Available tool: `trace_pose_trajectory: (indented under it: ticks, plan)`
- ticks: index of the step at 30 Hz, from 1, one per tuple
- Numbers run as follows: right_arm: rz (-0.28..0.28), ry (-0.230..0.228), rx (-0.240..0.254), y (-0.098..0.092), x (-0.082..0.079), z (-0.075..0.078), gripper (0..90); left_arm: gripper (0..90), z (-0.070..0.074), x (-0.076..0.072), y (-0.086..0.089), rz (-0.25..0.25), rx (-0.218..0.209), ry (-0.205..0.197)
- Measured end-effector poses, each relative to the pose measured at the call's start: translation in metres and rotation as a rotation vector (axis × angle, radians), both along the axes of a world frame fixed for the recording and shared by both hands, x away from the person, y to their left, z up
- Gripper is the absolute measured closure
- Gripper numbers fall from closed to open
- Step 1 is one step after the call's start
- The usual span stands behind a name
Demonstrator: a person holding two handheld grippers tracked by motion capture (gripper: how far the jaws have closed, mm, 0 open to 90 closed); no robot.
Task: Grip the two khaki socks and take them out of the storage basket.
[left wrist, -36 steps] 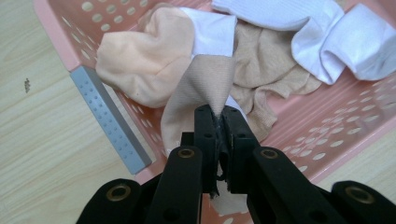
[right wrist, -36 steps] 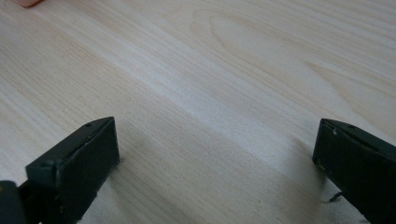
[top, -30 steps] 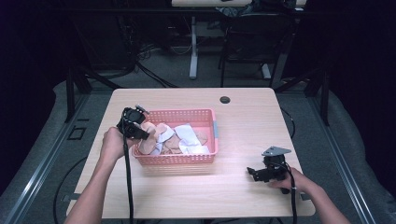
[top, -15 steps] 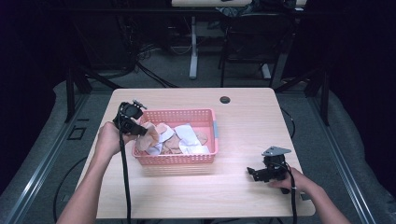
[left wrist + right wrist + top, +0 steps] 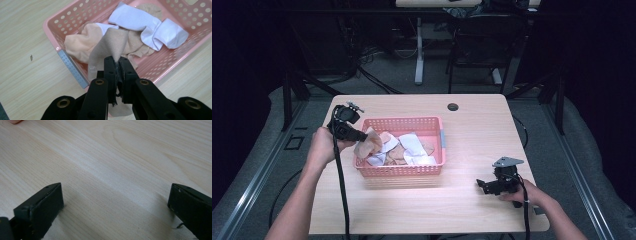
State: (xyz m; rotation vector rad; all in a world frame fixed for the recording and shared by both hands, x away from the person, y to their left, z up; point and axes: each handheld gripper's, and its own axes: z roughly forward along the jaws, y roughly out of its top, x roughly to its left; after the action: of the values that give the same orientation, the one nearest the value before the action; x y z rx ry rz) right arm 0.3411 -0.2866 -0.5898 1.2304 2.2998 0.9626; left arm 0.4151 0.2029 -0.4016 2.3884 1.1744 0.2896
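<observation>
Left gripper (image 5: 117, 62) jaws pinched shut on beige sock (image 5: 110, 50), which drapes toward frame top into pink basket (image 5: 72, 67); right gripper (image 5: 115, 202), lower right in the high view, gapes empty.

the left tongs (image 5: 117, 65) have risen, drawing the beige knitted sock (image 5: 110, 47) up out of the pink plastic basket (image 5: 62, 33).
</observation>
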Motion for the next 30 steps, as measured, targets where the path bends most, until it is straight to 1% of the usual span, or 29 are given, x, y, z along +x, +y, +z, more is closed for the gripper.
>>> trace_pose_trajectory:
  ticks: [6,10,14,15,17,20,23,30]
  plan:
    - [-0.003,-0.002,0.001,0.0,0.0,0.0,0.0,85.3,0.008,0.0,0.0,-0.004,-0.004,-0.006]
    - [-0.003,-0.002,0.0,0.0,0.0,0.0,0.0,85.3,0.014,-0.002,0.001,-0.012,-0.015,-0.013]
    - [-0.003,-0.001,0.001,0.0,0.0,0.0,0.0,85.3,0.02,-0.002,0.003,-0.016,-0.016,-0.019]
    - [-0.004,-0.001,0.002,0.0,0.0,0.0,0.0,85.3,0.022,-0.002,0.004,-0.015,-0.022,-0.02]
    - [-0.003,-0.001,0.002,0.0,0.0,0.0,0.0,85.3,0.027,-0.003,0.006,-0.016,-0.016,-0.023]
    - [-0.001,0.0,0.0,0.0,0.0,0.0,0.0,85.3,0.034,-0.005,0.012,-0.01,-0.011,-0.034]
    - [0.0,-0.001,0.0,0.0,0.0,0.0,0.0,85.3,0.039,-0.006,0.019,0.002,-0.015,-0.046]
    - [0.0,0.0,0.0,0.0,0.0,0.0,0.0,85.3,0.048,-0.013,0.039,0.034,-0.015,-0.067]
